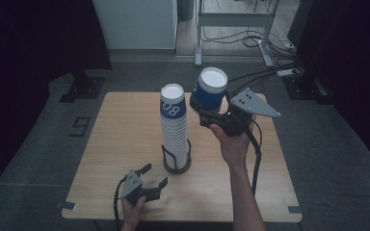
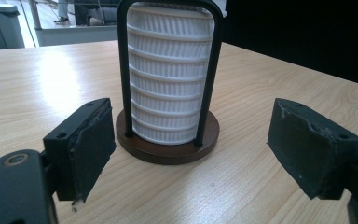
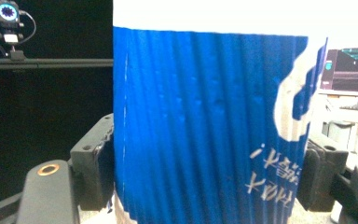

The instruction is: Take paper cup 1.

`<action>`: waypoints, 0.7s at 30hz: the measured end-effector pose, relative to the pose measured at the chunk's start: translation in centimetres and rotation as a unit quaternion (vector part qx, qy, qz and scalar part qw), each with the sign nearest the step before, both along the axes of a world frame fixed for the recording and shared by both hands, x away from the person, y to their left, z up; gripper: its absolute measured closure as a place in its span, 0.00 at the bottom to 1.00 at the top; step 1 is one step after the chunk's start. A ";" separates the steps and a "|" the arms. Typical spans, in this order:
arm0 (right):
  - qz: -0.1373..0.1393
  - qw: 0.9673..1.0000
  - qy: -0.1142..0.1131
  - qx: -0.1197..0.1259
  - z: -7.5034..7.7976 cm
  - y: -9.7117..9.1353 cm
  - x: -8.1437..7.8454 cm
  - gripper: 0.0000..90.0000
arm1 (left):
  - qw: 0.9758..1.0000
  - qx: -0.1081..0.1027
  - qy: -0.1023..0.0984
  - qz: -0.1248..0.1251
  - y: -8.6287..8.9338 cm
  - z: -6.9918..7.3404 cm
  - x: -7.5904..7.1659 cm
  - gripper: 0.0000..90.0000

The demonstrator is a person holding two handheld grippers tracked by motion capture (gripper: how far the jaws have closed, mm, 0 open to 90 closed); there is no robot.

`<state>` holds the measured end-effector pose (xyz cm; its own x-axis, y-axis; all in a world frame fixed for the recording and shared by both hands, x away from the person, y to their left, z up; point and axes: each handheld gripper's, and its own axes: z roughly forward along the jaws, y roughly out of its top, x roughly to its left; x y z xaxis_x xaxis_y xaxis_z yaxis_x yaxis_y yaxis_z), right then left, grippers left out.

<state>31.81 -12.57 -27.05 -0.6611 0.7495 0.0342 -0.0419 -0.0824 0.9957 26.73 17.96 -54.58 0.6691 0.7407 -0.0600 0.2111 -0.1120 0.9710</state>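
A tall stack of blue-and-white ribbed paper cups (image 1: 174,125) stands in a black wire holder on a round brown base (image 1: 177,166) at the middle of the wooden table (image 1: 120,130). My right gripper (image 1: 207,111) is shut on a single blue cup (image 1: 210,89), held upside down in the air to the right of the stack's top. In the right gripper view the blue cup (image 3: 205,126) sits squeezed between both pads. My left gripper (image 1: 155,176) rests open near the table's front edge, pointing at the holder. The left gripper view shows the cup stack (image 2: 170,74) and base (image 2: 168,147) just beyond its wide-apart jaws, nothing between them.
Beyond the table's far edge are a white cabinet (image 1: 135,21), a metal frame (image 1: 233,29) and cables on the floor (image 1: 270,72). Dark curtains hang left and right. Tape marks sit at the table's front corners (image 1: 67,206).
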 end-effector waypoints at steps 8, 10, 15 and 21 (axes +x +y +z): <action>-0.001 1.000 0.024 -0.005 -2.7 -0.6 -0.3 0.25 | 1.000 0.002 -0.001 0.001 0.0 0.0 0.0 0.16; -0.005 1.000 0.027 -0.005 -3.3 -0.6 -0.6 0.25 | 1.000 -0.001 0.001 0.001 0.1 0.0 0.0 0.16; -0.001 0.999 0.033 -0.007 -4.8 -0.7 -1.3 0.25 | 1.000 -0.002 0.002 0.002 0.1 0.0 0.0 0.16; 0.005 0.998 0.057 0.004 -7.5 -1.2 -1.4 0.25 | 1.000 -0.001 0.002 0.004 0.0 0.0 0.0 0.16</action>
